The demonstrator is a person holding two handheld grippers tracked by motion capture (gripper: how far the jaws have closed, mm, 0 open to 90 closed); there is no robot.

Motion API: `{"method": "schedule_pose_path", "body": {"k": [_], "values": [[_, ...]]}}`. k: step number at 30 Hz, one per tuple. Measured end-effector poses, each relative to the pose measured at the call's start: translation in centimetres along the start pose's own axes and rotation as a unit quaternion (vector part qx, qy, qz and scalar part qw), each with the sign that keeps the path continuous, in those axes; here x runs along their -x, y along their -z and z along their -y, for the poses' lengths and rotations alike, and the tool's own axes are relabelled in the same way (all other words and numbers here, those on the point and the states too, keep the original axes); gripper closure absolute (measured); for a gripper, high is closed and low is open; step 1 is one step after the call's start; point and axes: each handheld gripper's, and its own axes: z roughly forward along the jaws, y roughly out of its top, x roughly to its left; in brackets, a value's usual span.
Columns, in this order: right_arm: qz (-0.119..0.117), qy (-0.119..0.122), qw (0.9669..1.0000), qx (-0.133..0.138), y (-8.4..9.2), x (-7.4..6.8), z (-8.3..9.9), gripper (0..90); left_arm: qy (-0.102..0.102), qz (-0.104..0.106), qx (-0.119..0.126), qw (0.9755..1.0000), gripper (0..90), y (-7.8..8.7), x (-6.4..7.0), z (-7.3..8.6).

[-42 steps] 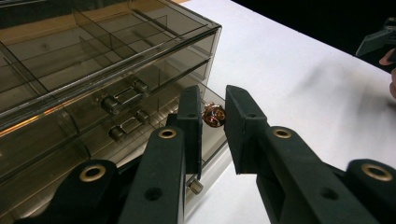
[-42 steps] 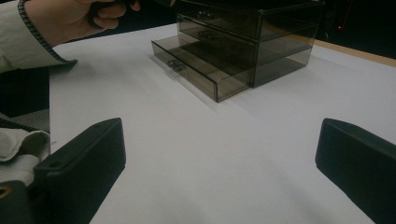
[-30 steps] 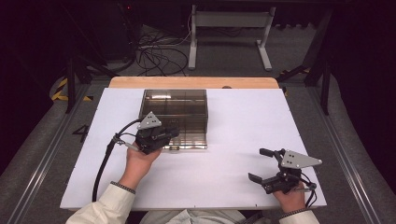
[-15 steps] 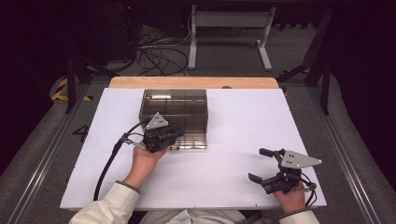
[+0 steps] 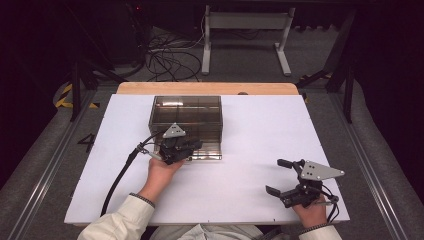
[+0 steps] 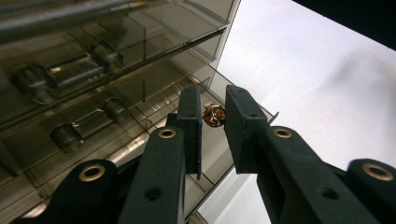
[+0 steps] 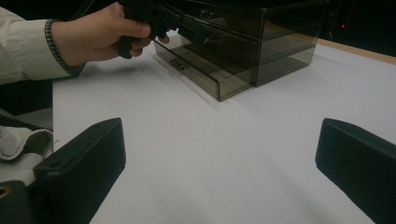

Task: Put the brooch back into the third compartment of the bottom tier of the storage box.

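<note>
We see the left gripper [image 5: 192,146] held over the pulled-out bottom drawer [image 5: 206,151] of a smoked-plastic drawer cabinet [image 5: 186,116], which stands on the far-left part of the white table [image 5: 260,130]. In the left gripper view its two black jaws are drawn close together and pinch a small brass-coloured part [image 6: 213,115] between their pads (it looks like a little round fitting with reddish glints, though we cannot tell exactly what it is). The part hangs above the open drawer, near that drawer's right front corner, and the drawer's clear dividers show just beneath it. Above the drawer, in the same view, two closed drawers with their bar handles [image 6: 77,128] fill the left side.

In the right gripper view the person's left hand [image 7: 100,32] wraps the gripper body, a pale sleeve with a dark knitted cuff behind it, and the black jaws point into the drawer mouth.

The right gripper [image 5: 281,176] rests on the near-right part of the table, well apart from the cabinet, gripped from behind by the right hand [image 5: 314,212]. Its jaws stand wide apart with only bare white tabletop between them, as its own view confirms.
</note>
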Motion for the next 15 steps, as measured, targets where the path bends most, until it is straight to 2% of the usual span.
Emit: {"method": "schedule_pose_path", "body": {"k": [9, 12, 15], "values": [[-0.001, -0.001, 1.0, 0.0, 0.0, 0.0, 0.0, 2.3, 0.013, 0.006, -0.007, 0.9999, 76.9, -1.0, -0.1, 0.4], [-0.002, 0.0, 1.0, 0.0, 0.0, 0.0, 0.0, 2.3, 0.007, 0.006, -0.013, 0.9999, 76.9, -1.2, -0.1, 0.5], [-0.002, 0.0, 1.0, 0.0, 0.0, 0.0, 0.0, 2.3, 0.013, 0.01, -0.016, 0.9997, 76.9, -1.4, 0.0, 0.6]]}}
